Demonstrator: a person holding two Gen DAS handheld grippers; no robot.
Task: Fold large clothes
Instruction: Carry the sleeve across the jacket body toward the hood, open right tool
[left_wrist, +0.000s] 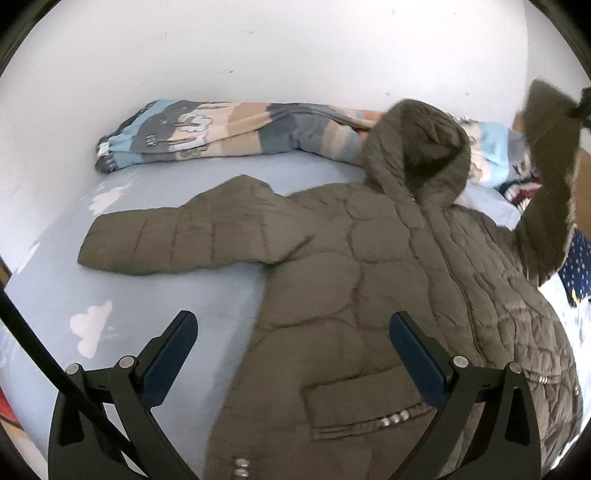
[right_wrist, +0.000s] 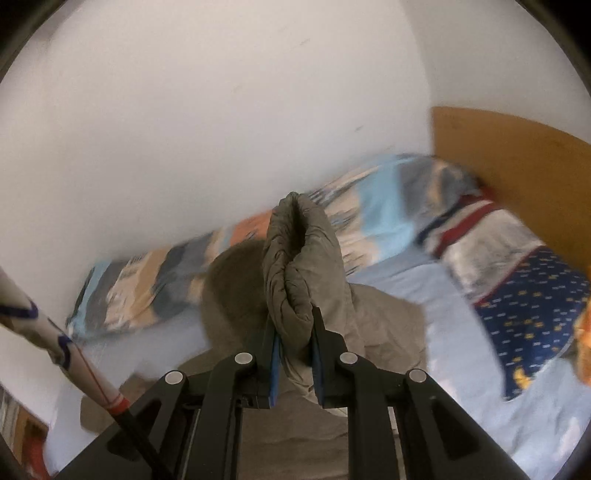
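Note:
An olive-brown quilted hooded jacket (left_wrist: 362, 266) lies front up on a light blue bed sheet (left_wrist: 55, 288). Its left sleeve (left_wrist: 166, 240) is spread out flat to the left. Its right sleeve (left_wrist: 550, 184) is lifted high at the right edge. My left gripper (left_wrist: 291, 332) is open and empty, hovering over the jacket's lower front near the pocket. My right gripper (right_wrist: 293, 325) is shut on the right sleeve's cuff (right_wrist: 295, 258) and holds it up above the jacket body (right_wrist: 369, 325).
A rolled striped blanket (left_wrist: 221, 129) lies along the white wall (left_wrist: 258, 48) at the back. A navy patterned pillow (right_wrist: 528, 310) and a wooden headboard (right_wrist: 509, 173) are at the right. A patterned rod (right_wrist: 55, 343) crosses the lower left of the right wrist view.

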